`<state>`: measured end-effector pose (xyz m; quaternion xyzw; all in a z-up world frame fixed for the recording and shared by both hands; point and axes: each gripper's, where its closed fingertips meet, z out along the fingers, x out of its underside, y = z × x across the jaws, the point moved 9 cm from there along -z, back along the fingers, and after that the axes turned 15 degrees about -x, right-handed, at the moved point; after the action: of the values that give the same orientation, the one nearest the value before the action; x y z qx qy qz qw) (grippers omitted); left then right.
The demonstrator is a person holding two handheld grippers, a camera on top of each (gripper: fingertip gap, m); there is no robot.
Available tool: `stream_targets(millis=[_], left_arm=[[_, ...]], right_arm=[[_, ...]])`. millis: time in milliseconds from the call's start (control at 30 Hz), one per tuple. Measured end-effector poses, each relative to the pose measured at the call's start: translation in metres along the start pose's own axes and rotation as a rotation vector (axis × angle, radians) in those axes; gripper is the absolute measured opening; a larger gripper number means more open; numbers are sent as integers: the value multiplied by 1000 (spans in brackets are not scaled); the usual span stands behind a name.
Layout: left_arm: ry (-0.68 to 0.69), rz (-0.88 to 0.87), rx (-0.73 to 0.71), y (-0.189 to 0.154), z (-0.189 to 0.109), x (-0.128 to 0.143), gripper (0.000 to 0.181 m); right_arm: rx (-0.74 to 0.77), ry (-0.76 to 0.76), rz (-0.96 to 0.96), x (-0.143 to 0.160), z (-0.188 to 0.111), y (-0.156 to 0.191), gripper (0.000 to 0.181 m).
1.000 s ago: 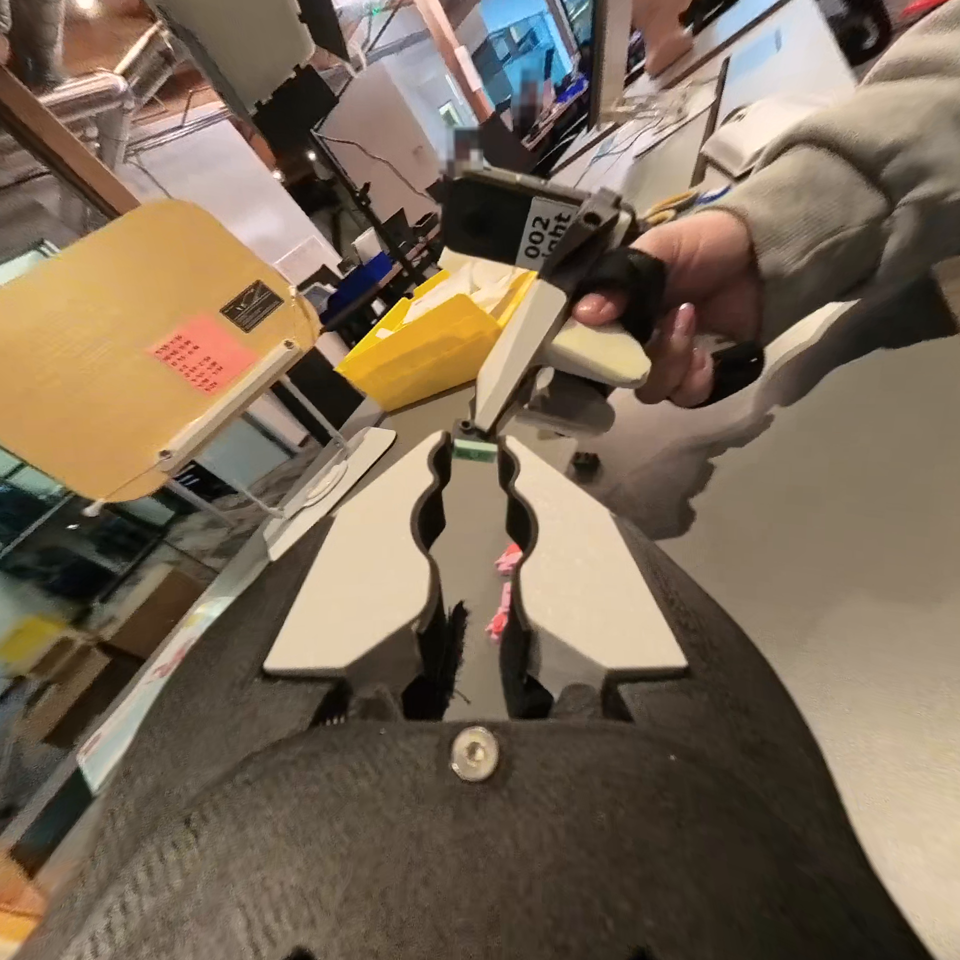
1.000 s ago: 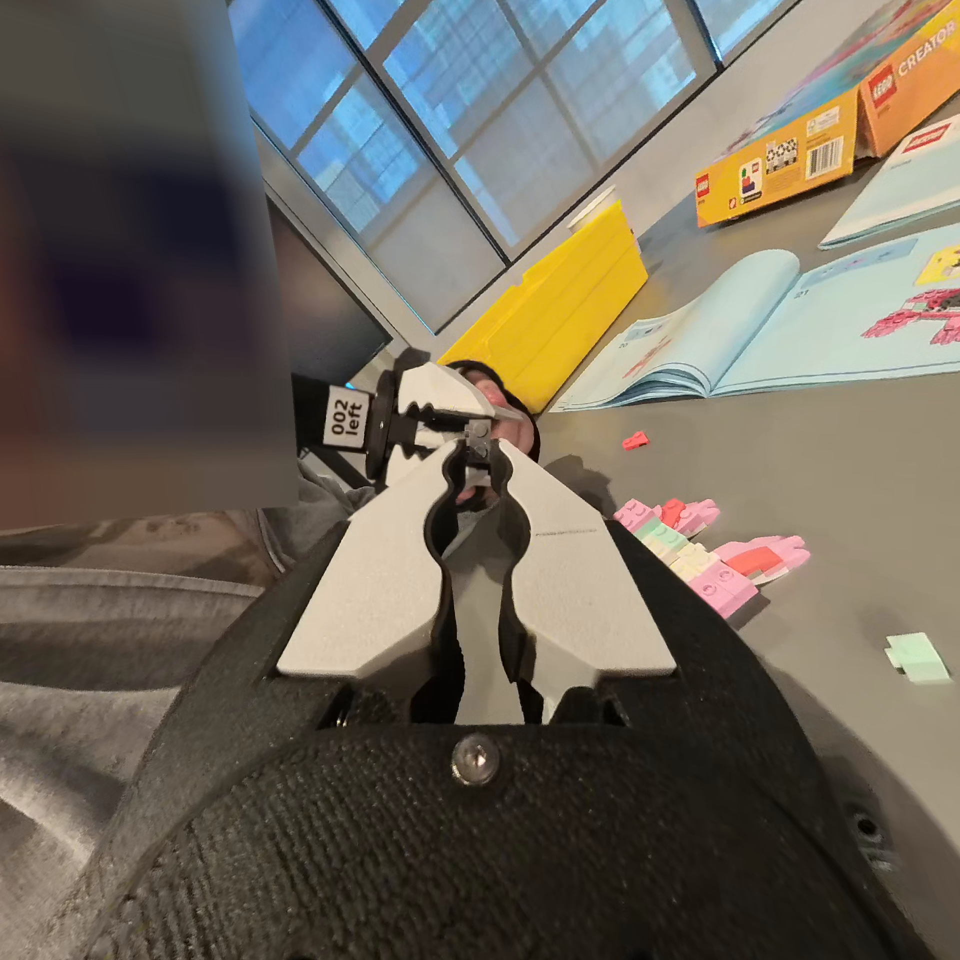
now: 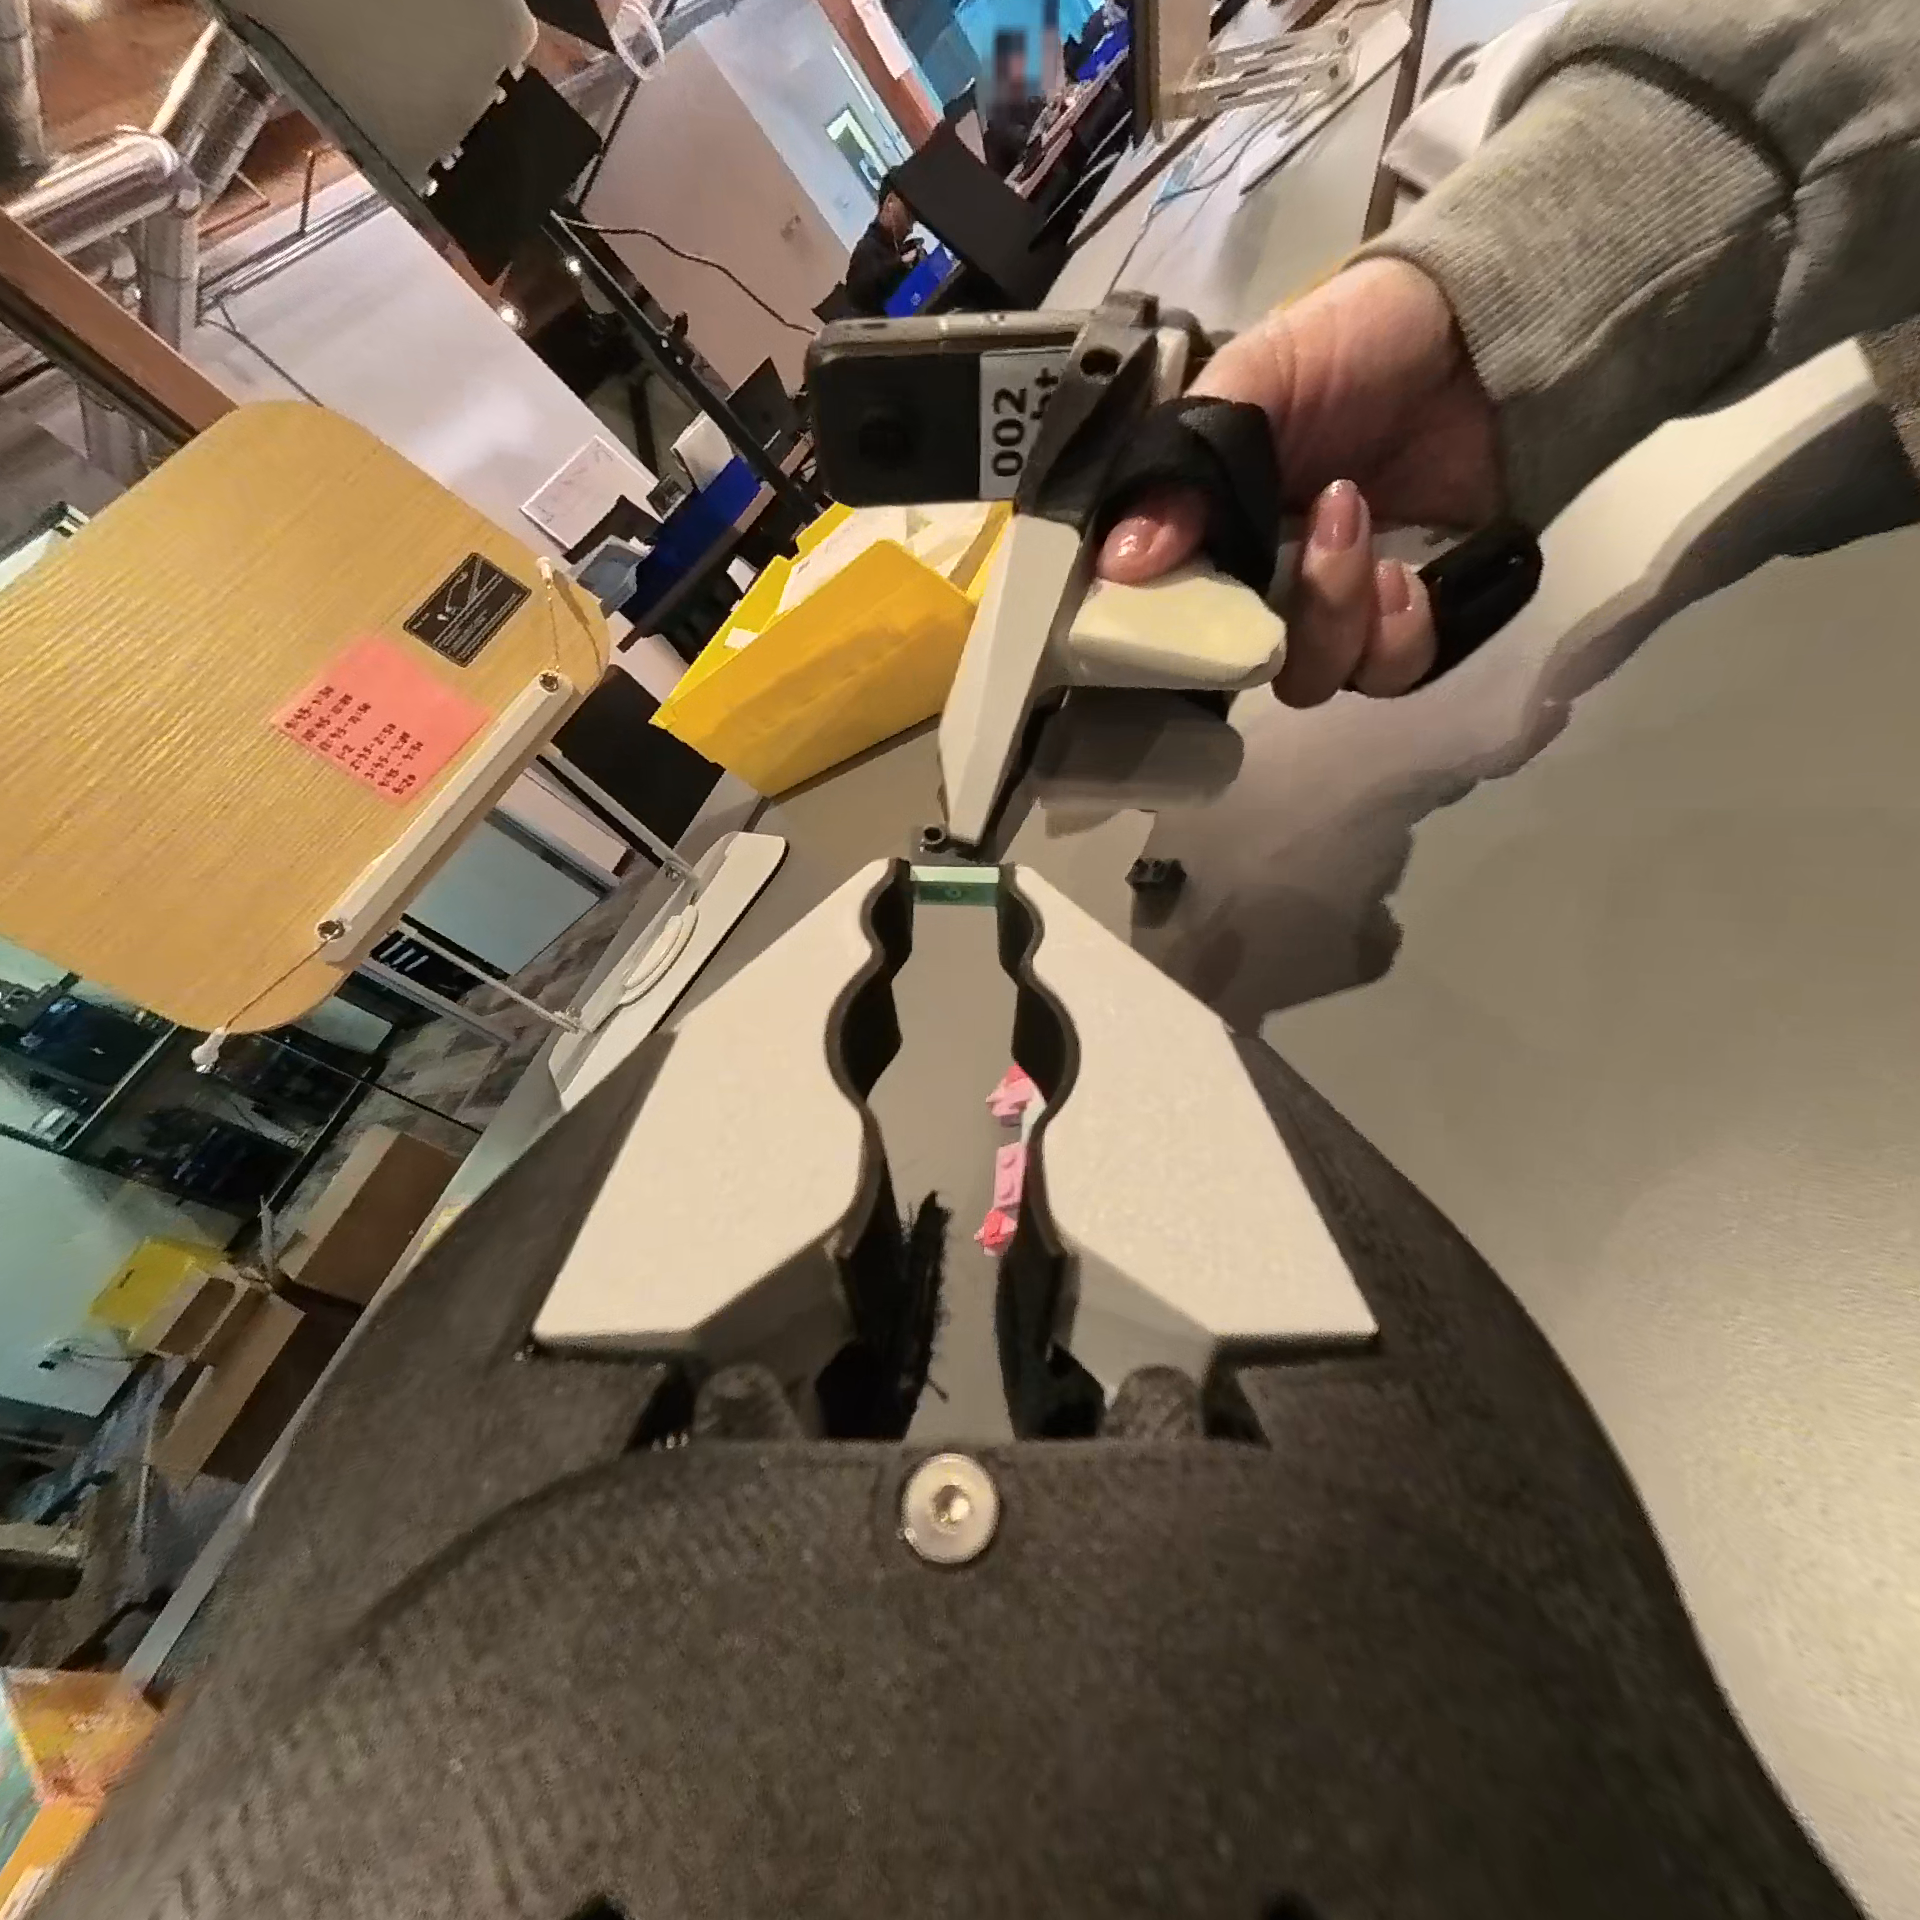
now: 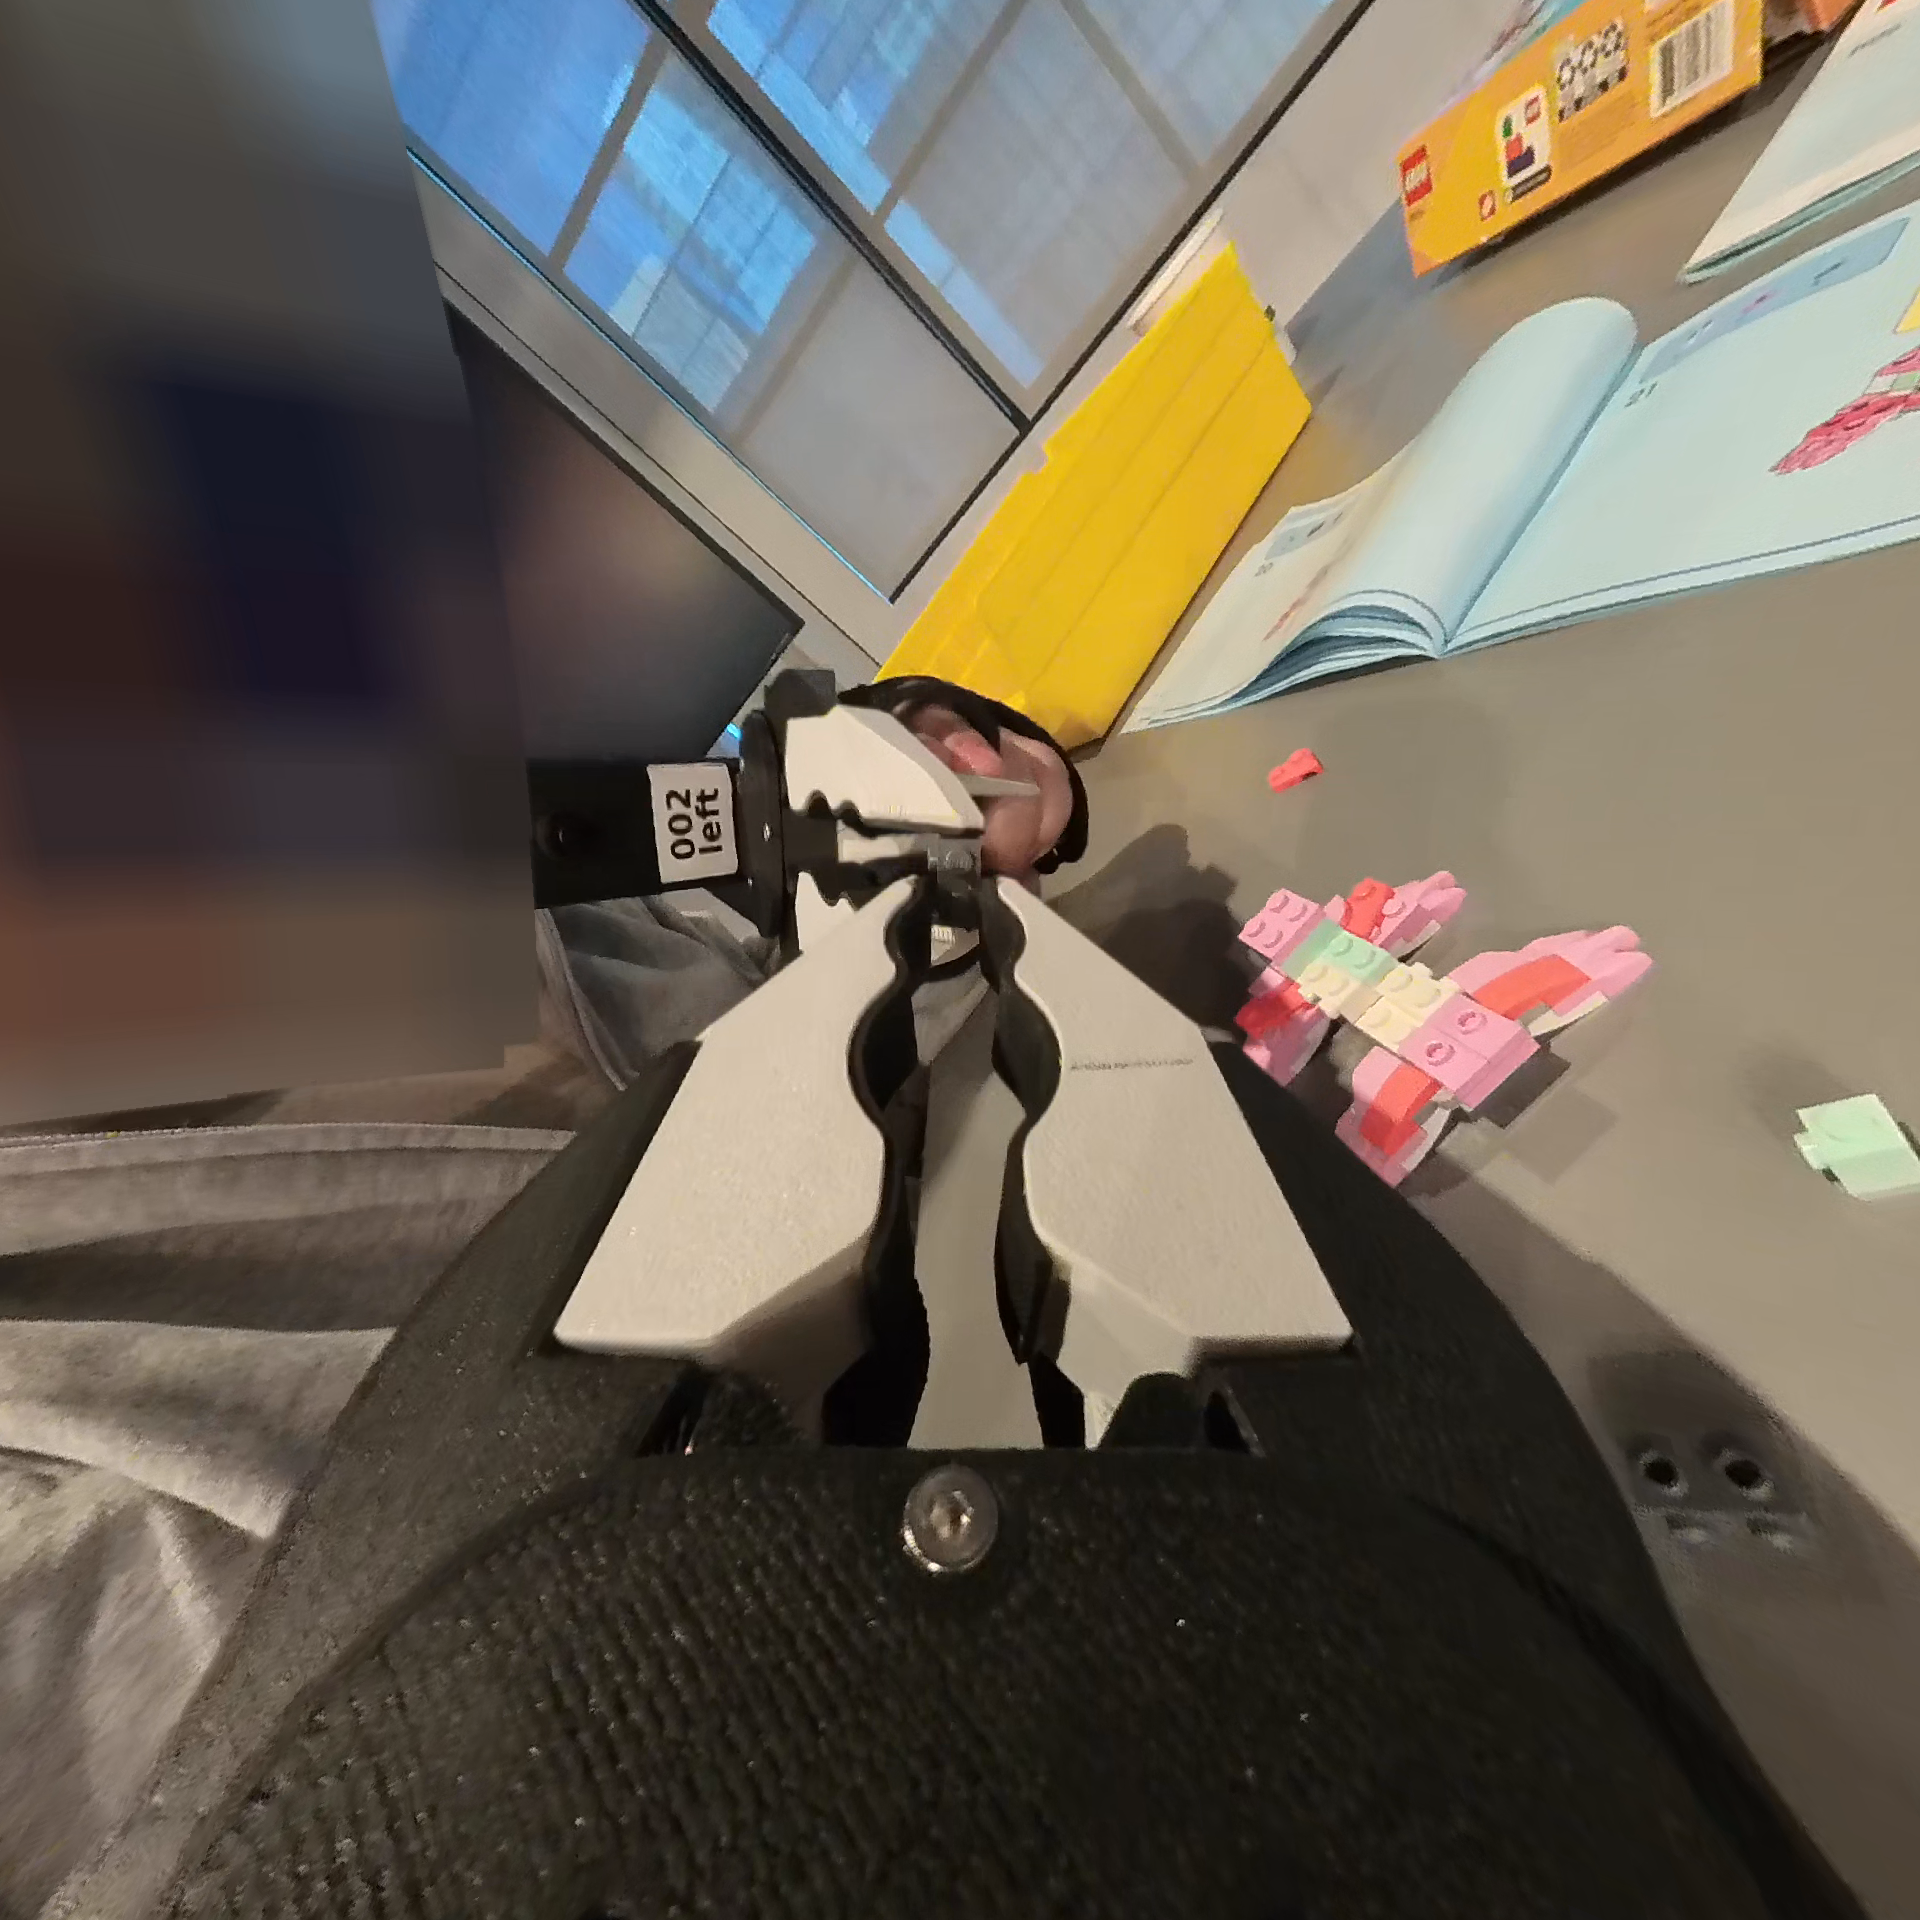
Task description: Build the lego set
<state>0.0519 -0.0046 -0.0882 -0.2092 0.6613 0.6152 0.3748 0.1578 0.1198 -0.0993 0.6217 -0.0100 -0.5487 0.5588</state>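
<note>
Two tools: left tool pinches one green brick.

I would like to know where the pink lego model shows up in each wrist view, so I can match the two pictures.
Left wrist view: a pink sliver of the lego model shows through the gap between the left gripper's fingers, on the table.
Right wrist view: the whole model lies right of centre on the grey table.
Shared landmark: the yellow bin.

A grey table stands before tall windows showing blue daylight. A wooden panel hangs left; desks and monitors crowd the room behind.
</note>
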Motion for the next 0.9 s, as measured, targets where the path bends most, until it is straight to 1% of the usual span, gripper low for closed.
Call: stream_targets(millis=[133, 233, 333, 500, 733, 900], left_arm=[[-30, -23, 27, 0, -2, -3, 16], [-46, -45, 73, -1, -3, -3, 16], [-76, -92, 162, -3, -5, -3, 15], [-121, -245, 332, -3, -8, -3, 15], [-80, -171, 313, -9, -5, -1, 16], [-81, -175, 368, -14, -5, -1, 15]], right_arm=[[-38, 16, 40, 0, 0, 3, 7], [-86, 31, 89, 4, -2, 1, 7], [-155, 56, 155, 10, -3, 0, 7], [-264, 76, 234, 23, -3, 0, 7], [-148, 142, 147, 22, -8, 3, 7], [-179, 172, 175, 27, -12, 1, 7]])
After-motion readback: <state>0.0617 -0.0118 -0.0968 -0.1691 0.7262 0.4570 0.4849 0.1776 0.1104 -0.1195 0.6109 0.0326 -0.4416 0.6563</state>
